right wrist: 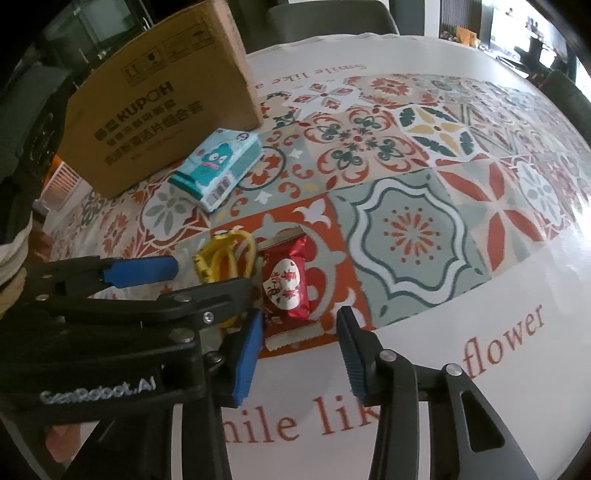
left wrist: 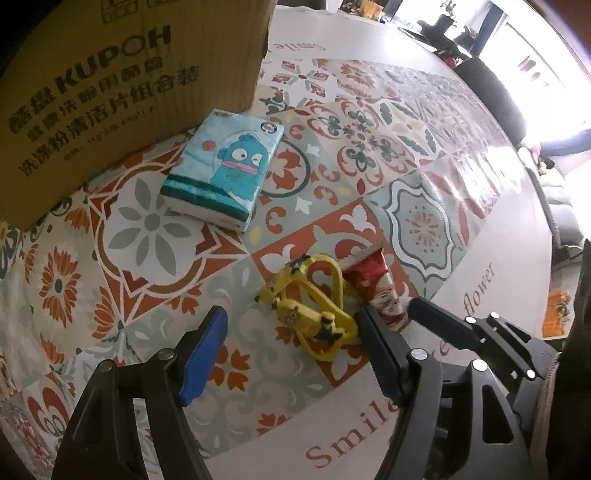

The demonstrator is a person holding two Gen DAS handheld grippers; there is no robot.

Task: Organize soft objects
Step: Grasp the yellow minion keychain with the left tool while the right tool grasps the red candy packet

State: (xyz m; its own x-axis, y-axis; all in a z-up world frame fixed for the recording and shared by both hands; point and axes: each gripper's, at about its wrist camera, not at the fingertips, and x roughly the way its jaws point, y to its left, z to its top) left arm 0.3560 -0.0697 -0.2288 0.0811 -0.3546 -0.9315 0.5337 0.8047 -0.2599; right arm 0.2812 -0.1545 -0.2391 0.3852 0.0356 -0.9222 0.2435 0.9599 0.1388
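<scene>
A yellow rubbery minion toy [left wrist: 306, 314] [right wrist: 225, 258] lies on the patterned tablecloth [left wrist: 417, 221]. My left gripper [left wrist: 291, 332] [right wrist: 210, 275] stands over it, open, with the toy between its blue-padded fingers and untouched by them. Right beside the toy lies a red foil snack packet [left wrist: 380, 291] [right wrist: 286, 291]. The packet's near end sits between the fingertips of my right gripper [right wrist: 299, 350], and a gap shows at the right pad. Both grippers point steeply down and stand close side by side. A blue cartoon tissue pack [left wrist: 225, 170] [right wrist: 218, 170] lies farther back.
A large brown cardboard box [left wrist: 110, 92] [right wrist: 159, 110] stands at the back left, just behind the tissue pack. The round table's rim [right wrist: 480, 48] curves along the far side, with dark chairs [right wrist: 332, 18] beyond it. A person's striped sleeve [right wrist: 14, 243] shows at the left.
</scene>
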